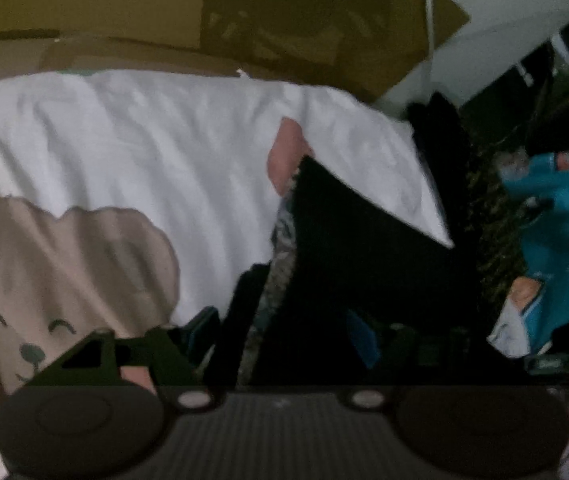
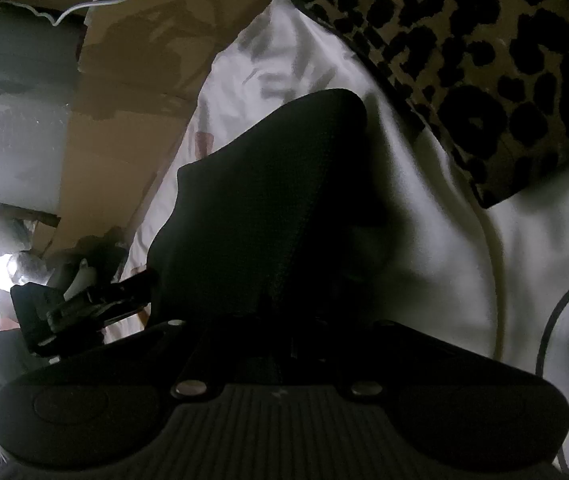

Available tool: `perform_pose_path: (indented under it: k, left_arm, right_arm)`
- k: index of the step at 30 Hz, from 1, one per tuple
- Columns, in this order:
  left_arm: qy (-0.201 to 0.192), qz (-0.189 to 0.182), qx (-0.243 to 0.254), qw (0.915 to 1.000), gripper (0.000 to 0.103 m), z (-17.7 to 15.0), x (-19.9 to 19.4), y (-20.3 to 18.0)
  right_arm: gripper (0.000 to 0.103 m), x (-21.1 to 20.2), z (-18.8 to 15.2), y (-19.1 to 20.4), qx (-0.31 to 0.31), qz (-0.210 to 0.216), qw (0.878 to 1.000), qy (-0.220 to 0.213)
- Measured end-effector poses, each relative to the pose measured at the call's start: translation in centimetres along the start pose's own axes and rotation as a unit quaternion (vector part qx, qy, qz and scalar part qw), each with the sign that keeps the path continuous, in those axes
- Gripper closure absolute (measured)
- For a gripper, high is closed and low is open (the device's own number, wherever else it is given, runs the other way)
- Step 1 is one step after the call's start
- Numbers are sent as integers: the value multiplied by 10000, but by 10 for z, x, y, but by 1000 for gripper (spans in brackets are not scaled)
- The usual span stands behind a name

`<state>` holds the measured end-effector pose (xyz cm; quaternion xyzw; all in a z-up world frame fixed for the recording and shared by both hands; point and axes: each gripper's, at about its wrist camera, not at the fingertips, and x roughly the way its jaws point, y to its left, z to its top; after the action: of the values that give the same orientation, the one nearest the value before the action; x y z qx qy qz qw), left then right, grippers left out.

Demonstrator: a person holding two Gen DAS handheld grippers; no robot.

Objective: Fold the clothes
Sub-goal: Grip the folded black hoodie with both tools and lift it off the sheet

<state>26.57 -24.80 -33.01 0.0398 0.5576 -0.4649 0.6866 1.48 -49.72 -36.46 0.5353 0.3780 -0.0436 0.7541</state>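
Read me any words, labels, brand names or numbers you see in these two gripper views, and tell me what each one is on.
None can be read.
teal jersey: white and orange printing along its top edge, too blurred to read.
white bear-print cloth: a smiling bear face only, no lettering.
leopard-print fabric: pattern only.
black garment: no visible label.

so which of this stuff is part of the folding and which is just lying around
In the job:
black garment
left gripper
right gripper

Just lying about:
white sheet
bear print
cardboard
teal jersey
leopard print cloth
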Motion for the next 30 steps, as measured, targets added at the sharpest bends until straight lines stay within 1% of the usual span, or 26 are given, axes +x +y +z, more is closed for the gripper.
perform_pose_path:
  k: [2, 3, 4, 5, 7, 9, 10, 12, 13, 14, 15, 16, 18, 21, 24, 26, 29, 30]
  left_arm:
    - [18, -52, -53, 10000, 32, 1, 4, 3]
    - [11, -103, -110, 9999, 35, 1, 6, 5]
    - [16, -182, -174, 9997, 35, 1, 7, 7]
    - [21, -176, -188, 9997, 35, 0, 9, 8]
    - [44, -167, -119, 9998, 32, -1, 12, 6]
    - [78, -201, -101, 9997, 24, 0, 16, 5]
    - [92, -220, -89, 9997, 23, 0, 19, 5]
    - [64, -51, 134, 9999, 22, 0, 23, -5]
    - [67, 47, 220, 9997, 23, -1, 24, -10]
    - [80, 118, 281, 9995, 28, -1, 24, -14]
    - [92, 187, 339, 9992, 35, -1, 24, -17]
    - [93, 168, 309, 9993, 39, -1, 22, -17]
    - [59, 107, 239, 9996, 53, 0, 16, -17]
    - [3, -23, 246, 9997, 66, 0, 6, -19]
    - [23, -172, 229, 9996, 69, 2, -1, -22]
    - [49, -223, 185, 9996, 68, 3, -1, -22]
    - [113, -191, 158, 9996, 62, 4, 3, -20]
    - [129, -169, 119, 9997, 55, 4, 6, -18]
  right_arm:
    - [97, 1, 0, -2, 10, -8, 10000, 22]
    - [97, 1, 0, -2, 19, -12, 10000, 29]
    - [97, 2, 0, -3, 26, -17, 10000, 36]
    - [97, 2, 0, -4, 33, -22, 10000, 44]
    - [97, 3, -1, -5, 55, -32, 10000, 66]
    - [97, 6, -1, -5, 59, -66, 9999, 83]
    - [97, 7, -2, -5, 52, -87, 9999, 85]
    - [96, 8, -2, -2, 1, -166, 9998, 57]
    - [96, 8, -3, 0, -53, -209, 9998, 24]
    - [96, 6, -3, 1, -73, -189, 9998, -26]
    - [96, 4, -3, 2, -85, -156, 9998, -81]
    - [96, 2, -3, 4, -97, -122, 9998, -135]
    - [96, -4, -3, 3, -120, -40, 9996, -243]
    - [97, -12, -3, 2, -105, 24, 9994, -320]
    - [97, -16, 2, 7, -148, 78, 9992, -349]
    - [97, -18, 6, 10, -181, 112, 9991, -368]
    - [97, -22, 12, 14, -230, 164, 9988, -395]
    - [97, -22, 13, 15, -255, 141, 9988, -383]
